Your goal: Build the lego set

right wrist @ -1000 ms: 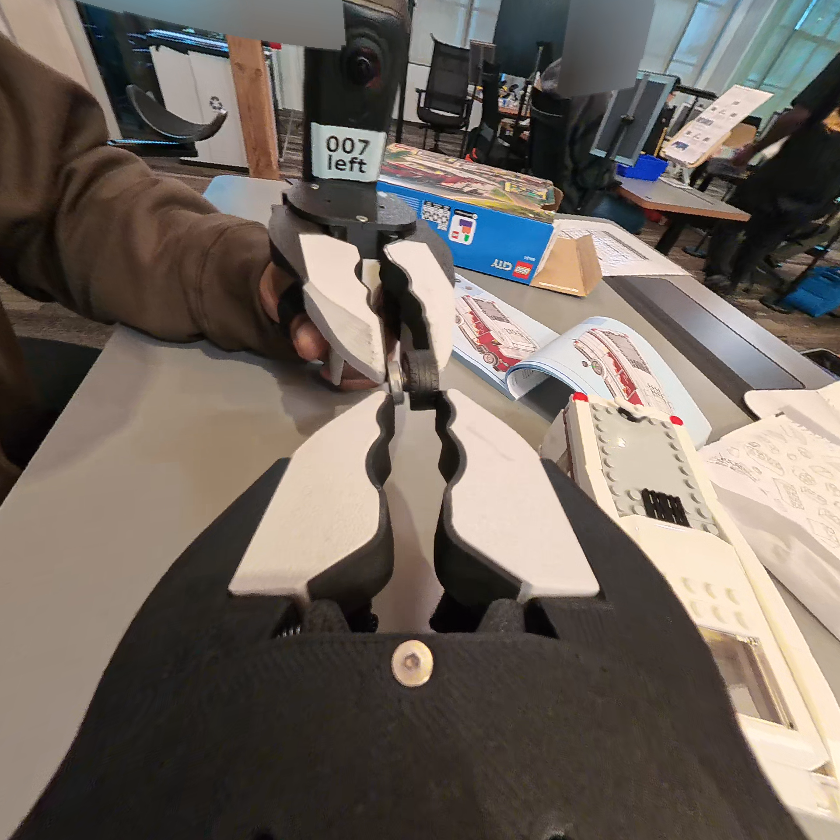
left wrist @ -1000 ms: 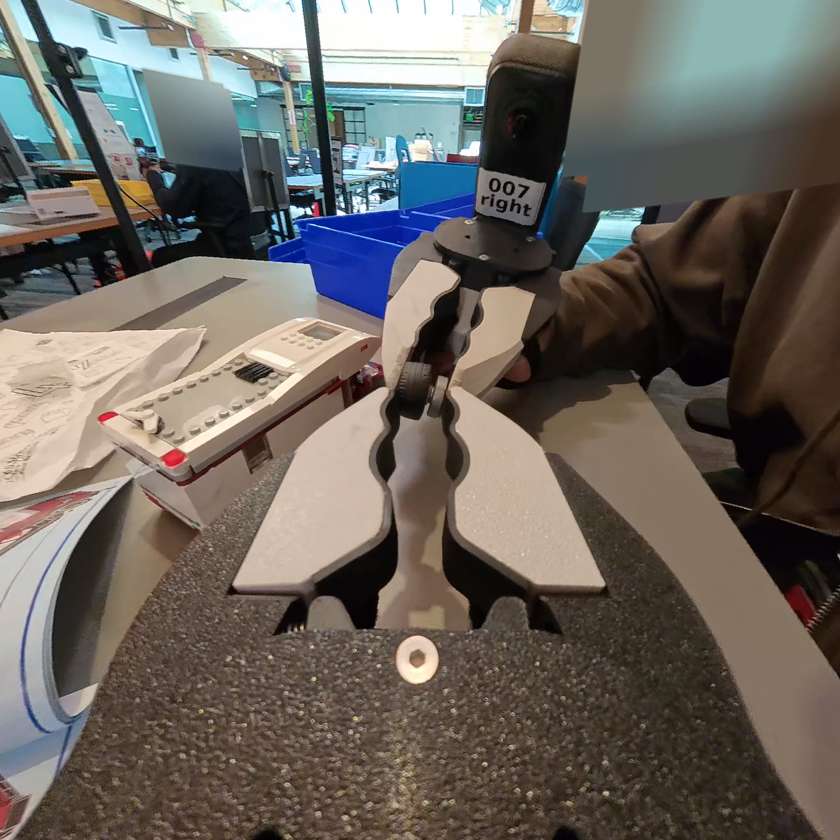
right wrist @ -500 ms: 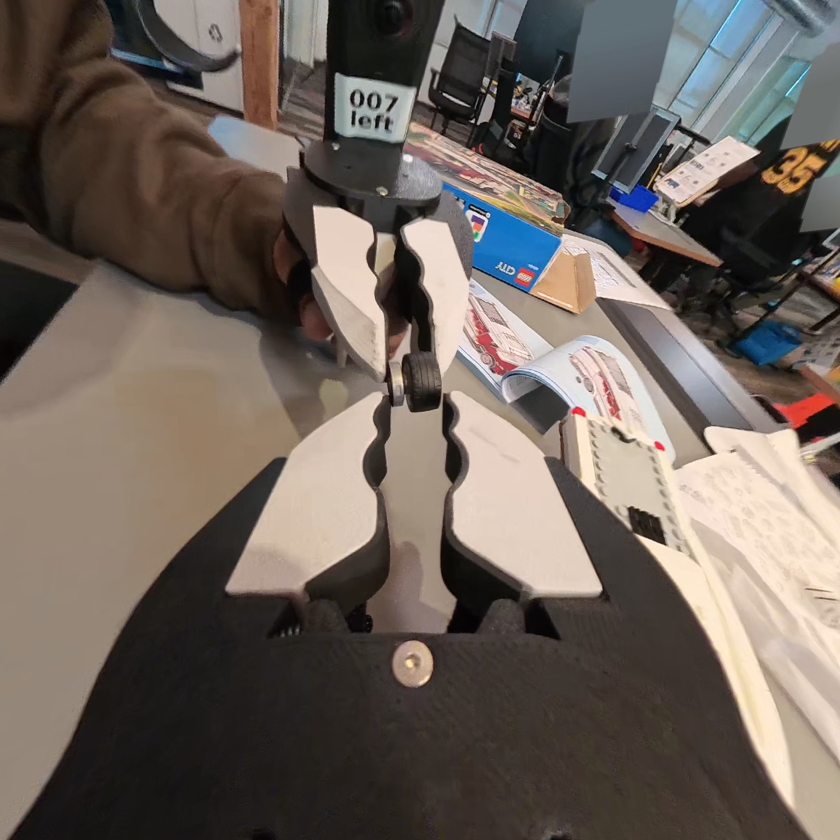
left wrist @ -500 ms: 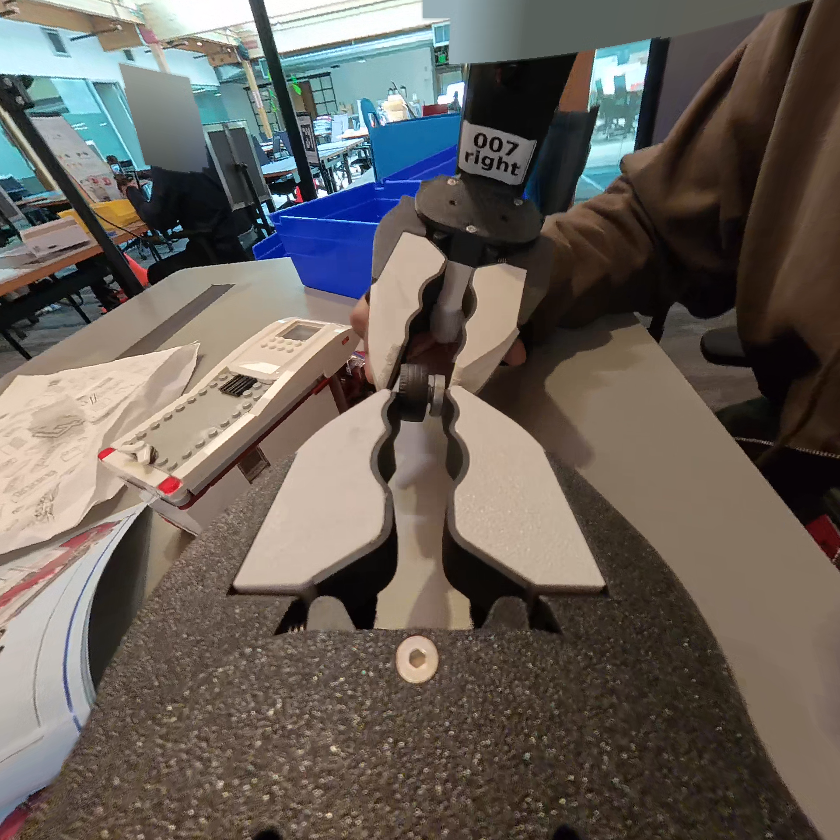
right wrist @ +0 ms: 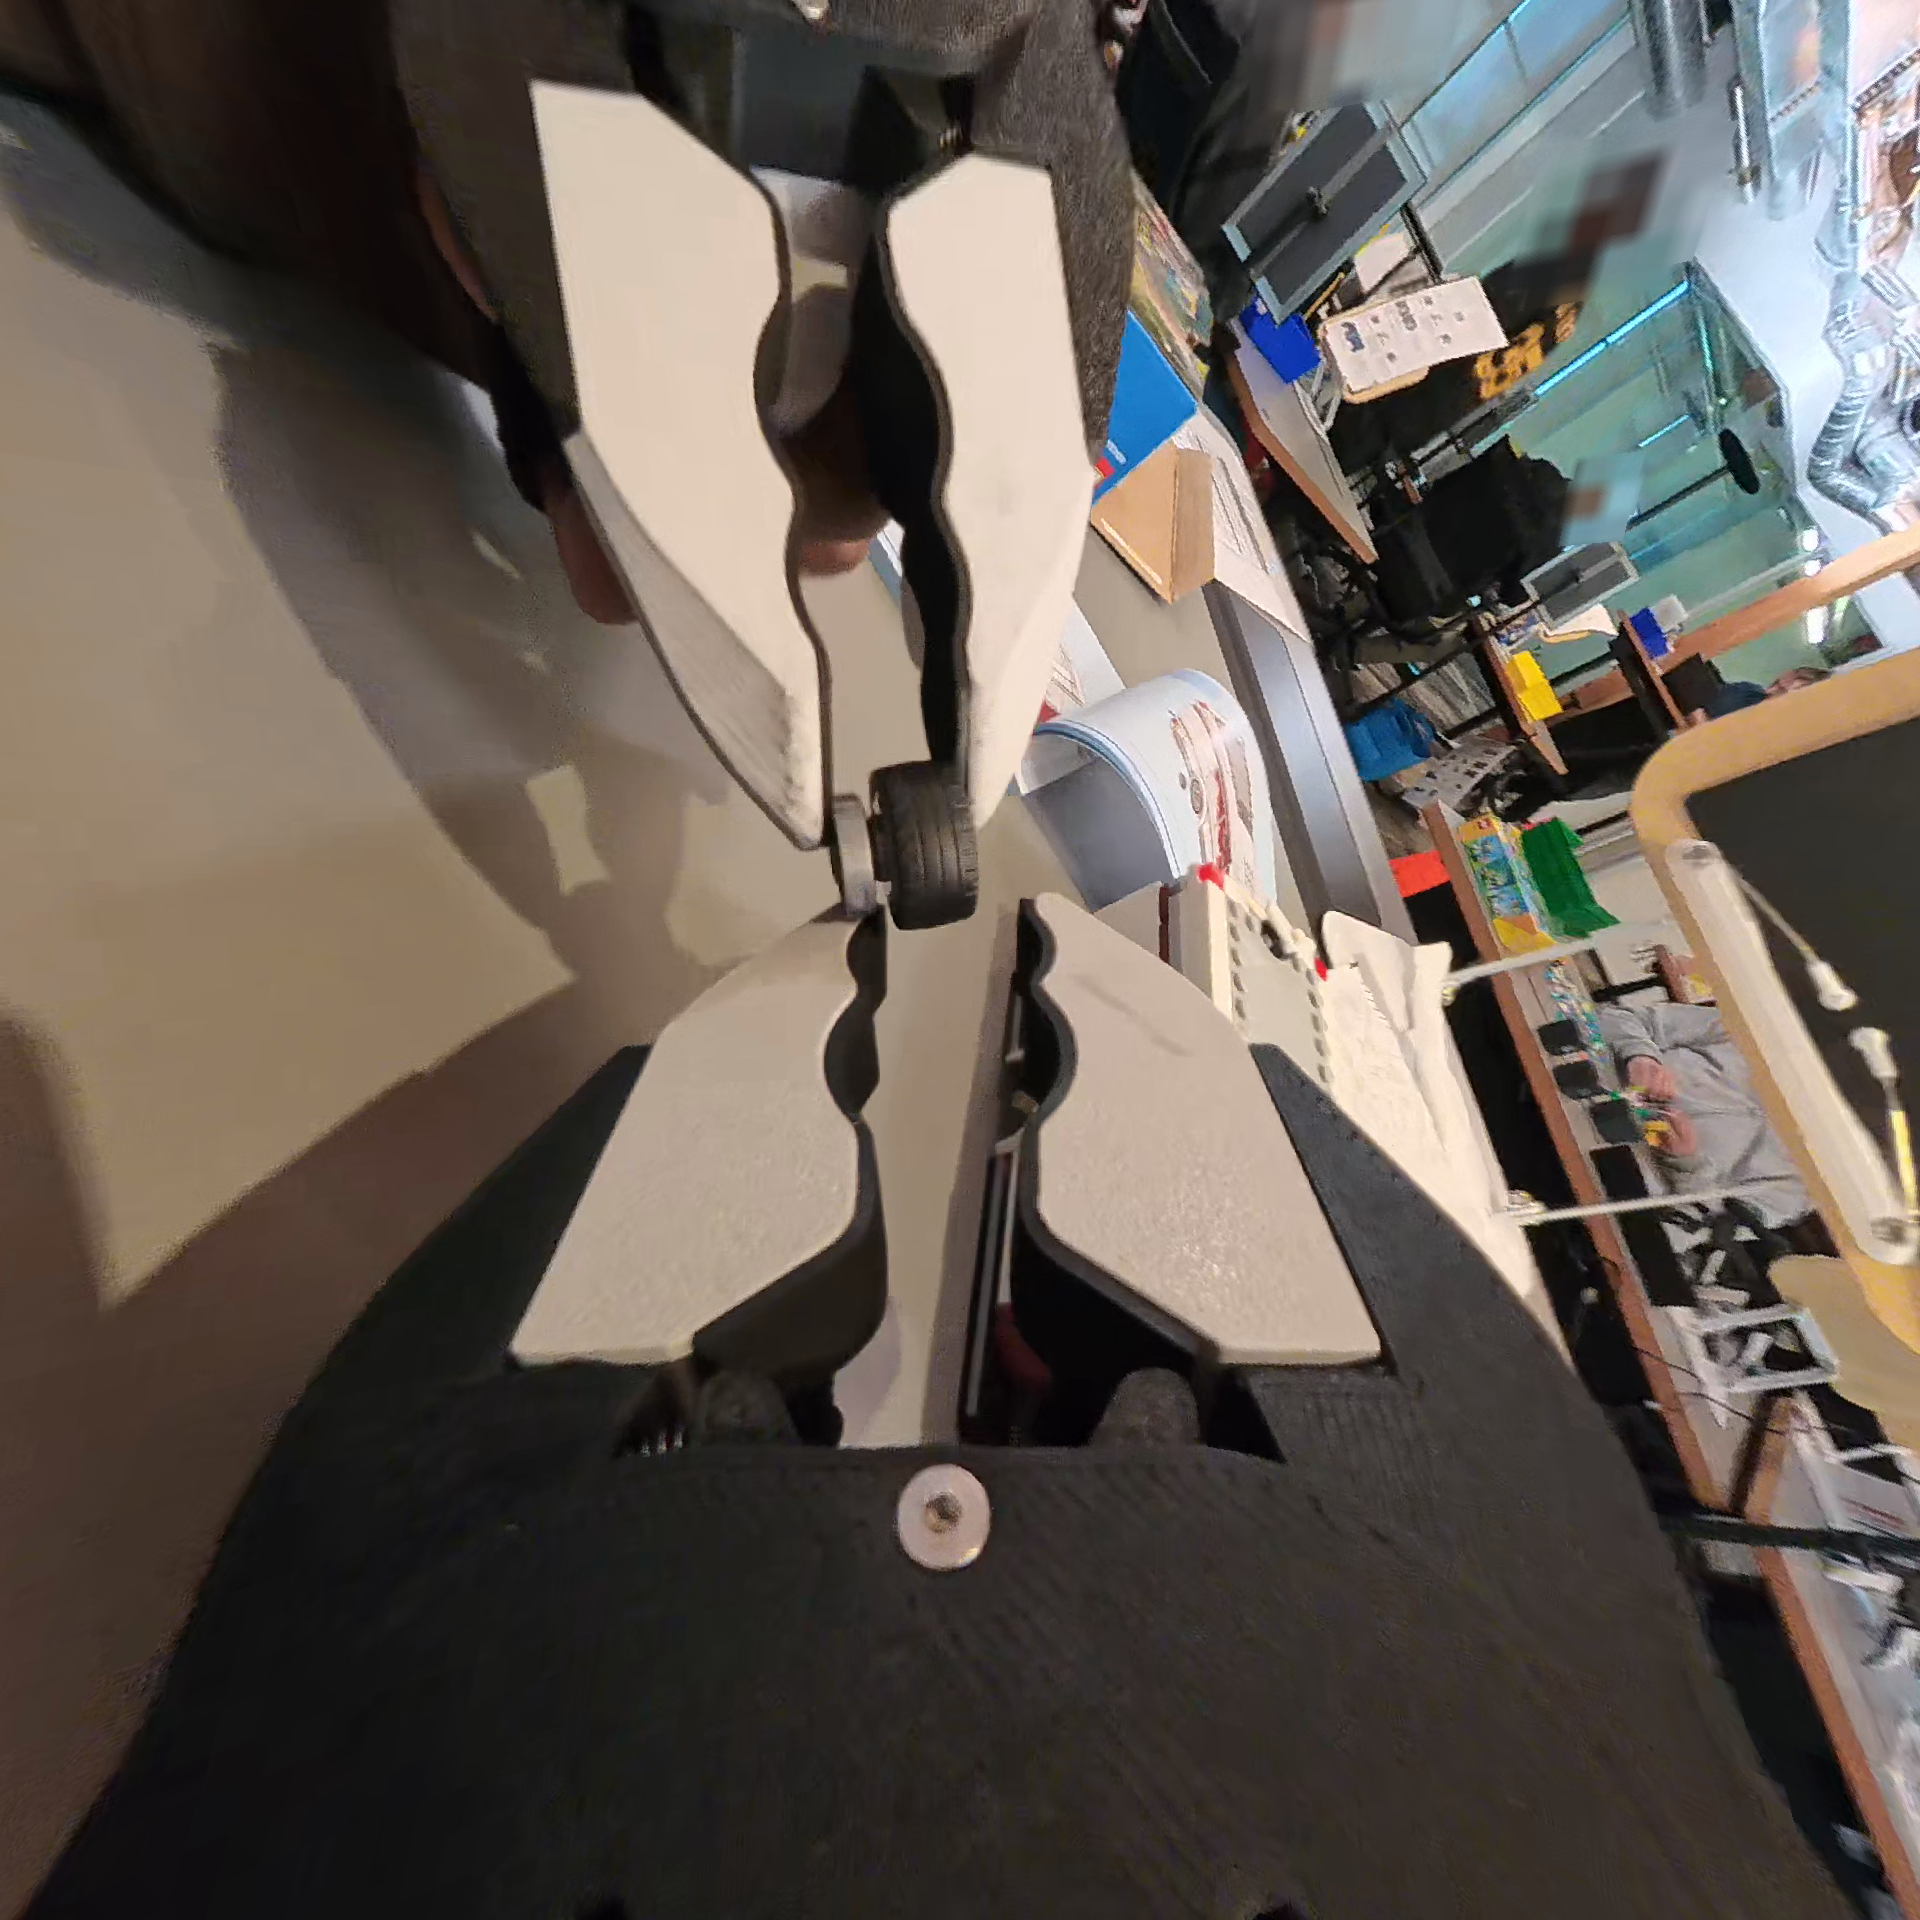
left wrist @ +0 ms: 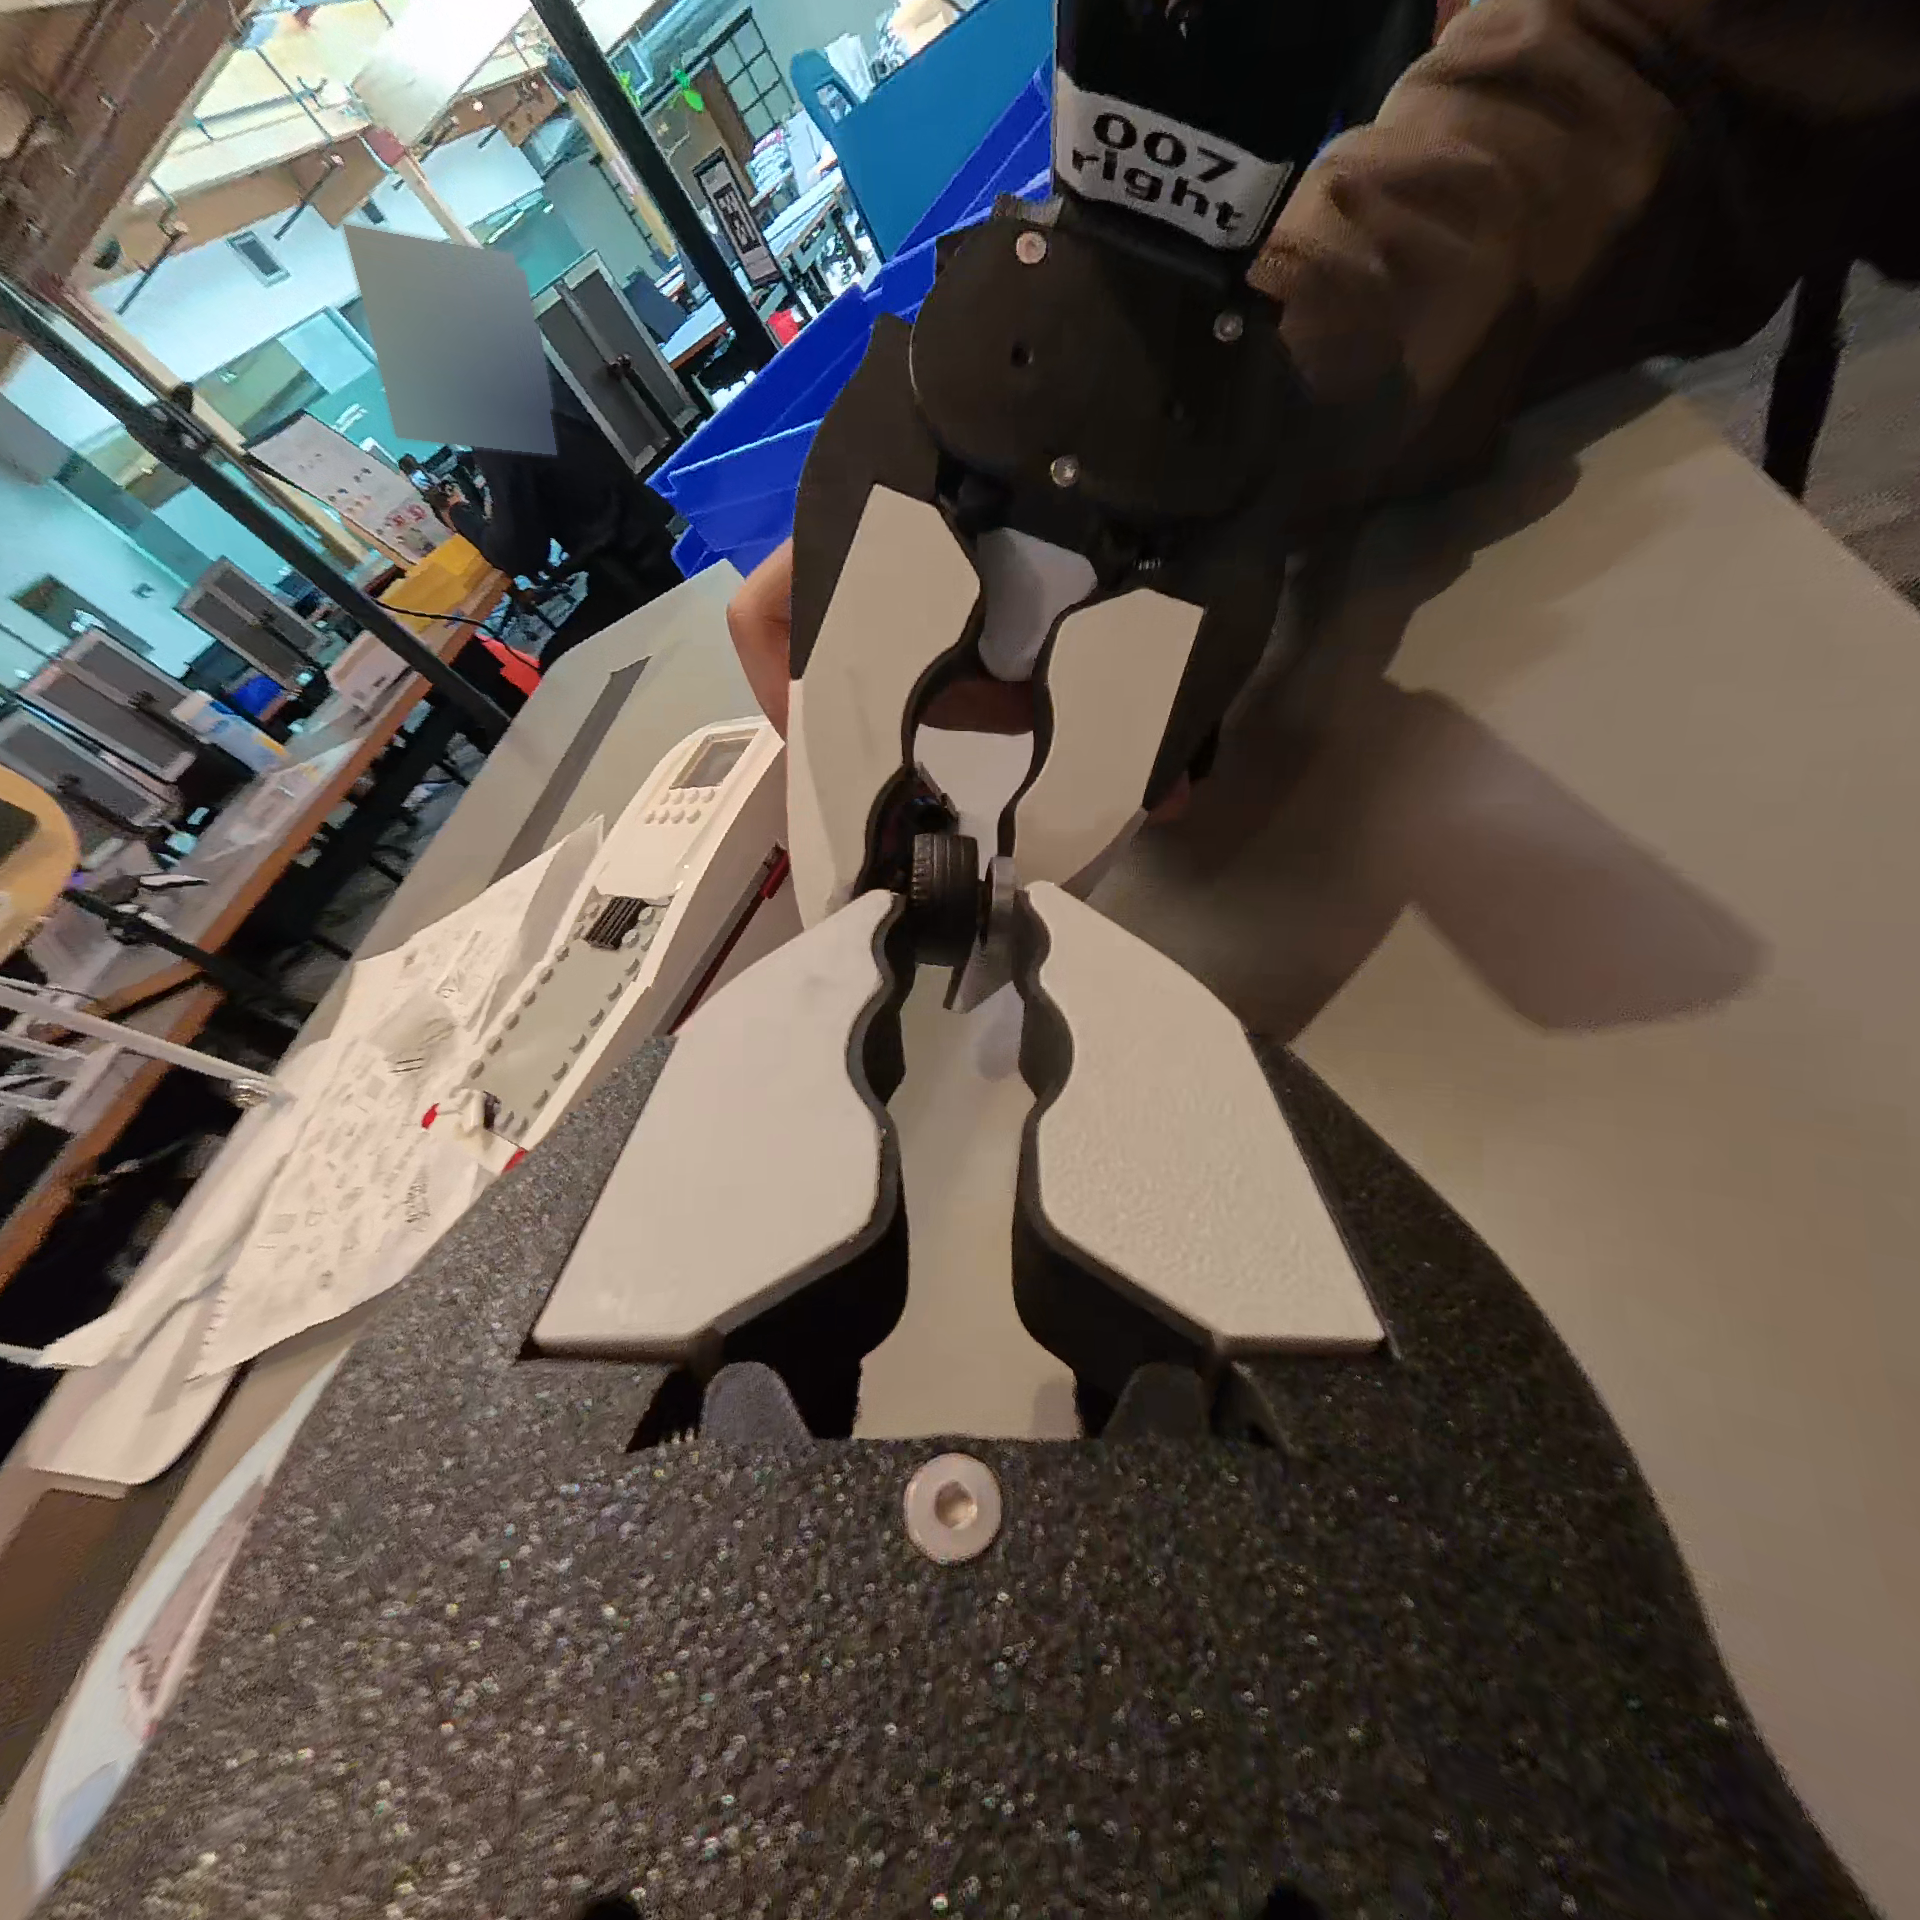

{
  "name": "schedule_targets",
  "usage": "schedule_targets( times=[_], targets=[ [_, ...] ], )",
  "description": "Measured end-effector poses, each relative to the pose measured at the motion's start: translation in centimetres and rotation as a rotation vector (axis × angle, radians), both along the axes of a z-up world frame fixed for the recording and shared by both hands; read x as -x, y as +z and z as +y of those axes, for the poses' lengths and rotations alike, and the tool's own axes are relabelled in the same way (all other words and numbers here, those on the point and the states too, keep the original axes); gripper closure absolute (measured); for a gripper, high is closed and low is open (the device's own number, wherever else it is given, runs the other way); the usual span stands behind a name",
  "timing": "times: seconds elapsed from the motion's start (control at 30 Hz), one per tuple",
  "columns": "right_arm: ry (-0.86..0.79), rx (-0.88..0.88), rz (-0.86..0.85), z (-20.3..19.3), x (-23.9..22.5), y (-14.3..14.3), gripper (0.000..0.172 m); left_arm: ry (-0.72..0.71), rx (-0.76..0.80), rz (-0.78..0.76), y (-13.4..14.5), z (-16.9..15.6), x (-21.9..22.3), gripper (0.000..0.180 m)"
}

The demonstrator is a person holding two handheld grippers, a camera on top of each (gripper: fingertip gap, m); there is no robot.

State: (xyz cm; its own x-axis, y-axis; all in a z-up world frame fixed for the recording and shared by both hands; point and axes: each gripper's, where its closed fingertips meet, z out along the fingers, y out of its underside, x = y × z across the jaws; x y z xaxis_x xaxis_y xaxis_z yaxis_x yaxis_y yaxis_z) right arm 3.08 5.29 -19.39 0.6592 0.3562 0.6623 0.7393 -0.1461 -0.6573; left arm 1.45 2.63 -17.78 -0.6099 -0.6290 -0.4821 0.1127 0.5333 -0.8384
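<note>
In the left wrist view, the left gripper [left wrist: 961,914] has its jaws clenched on a small black rubber toy wheel [left wrist: 943,902] with a grey plastic axle piece [left wrist: 1000,925], held above the grey counter [left wrist: 1558,1039]. The right gripper [left wrist: 935,831] faces it tip to tip. A white brick-built model [left wrist: 623,935] and crumpled instruction sheets [left wrist: 343,1143] crowd the left; the counter's right side lies open.

In the right wrist view, the right gripper [right wrist: 940,920] has its jaws released; only its left tip touches the axle piece. The wheel [right wrist: 925,847] sits pinched between the left gripper's fingers [right wrist: 997,582]. An open booklet [right wrist: 1164,769] lies beyond.
</note>
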Motion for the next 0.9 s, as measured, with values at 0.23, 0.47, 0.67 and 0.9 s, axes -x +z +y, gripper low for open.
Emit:
schedule_targets(
  times=[0.23, 0.47, 0.67, 0.9],
  targets=[
    [-0.020, 0.001, -0.129, 0.1, 0.2, -0.8, 0.148, 0.020, -0.104, -0.056, -0.2, -0.6, 0.0, 0.162],
    [-0.023, -0.015, -0.182, 0.2, 0.8, -0.9, 0.150, 0.019, -0.134, -0.073, -0.5, -1.2, 0.0, 0.162],
    [-0.052, -0.037, -0.170, 0.3, 0.3, -0.1, 0.153, 0.068, -0.099, -0.131, 0.4, -1.2, -0.4, 0.162],
    [-0.120, -0.064, -0.181, 0.5, -0.4, 0.7, 0.154, 0.124, -0.108, -0.200, 1.0, -0.9, -0.6, 0.163]
  ],
)
